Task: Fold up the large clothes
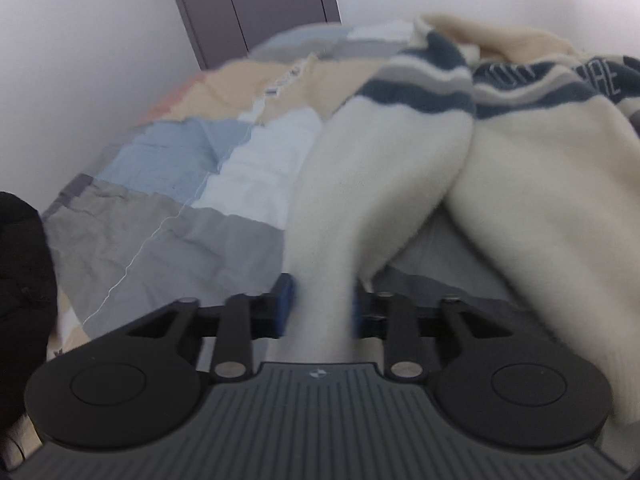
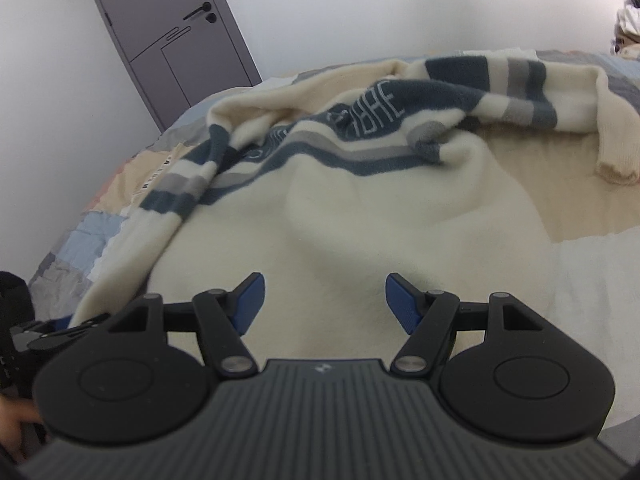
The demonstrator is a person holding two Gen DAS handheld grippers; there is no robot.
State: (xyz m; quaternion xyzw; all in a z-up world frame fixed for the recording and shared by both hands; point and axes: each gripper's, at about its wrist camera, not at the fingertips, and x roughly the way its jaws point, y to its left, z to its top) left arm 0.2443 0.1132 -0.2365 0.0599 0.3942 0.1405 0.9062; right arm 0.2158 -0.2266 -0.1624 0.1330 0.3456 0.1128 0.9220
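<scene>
A cream knitted sweater [image 2: 360,216] with dark blue and grey stripes lies crumpled on the bed, lettering across its chest. One long sleeve [image 1: 360,184] runs toward the left wrist camera, and my left gripper [image 1: 322,308] is shut on its cuff end, the blue pads pinching the fabric. In the right wrist view that same gripper [image 2: 56,326] shows at the lower left edge with the sleeve end in it. My right gripper [image 2: 324,284] hovers open just above the sweater's plain cream body, nothing between its blue pads [image 2: 252,296]. The other sleeve [image 2: 616,136] lies at the far right.
A patchwork bedspread [image 1: 168,224] in grey, blue and beige covers the bed. A grey door [image 2: 176,36] stands in the white wall behind. Dark clothing of a person [image 1: 24,280] is at the left edge. Some objects [image 2: 628,28] sit at the far right.
</scene>
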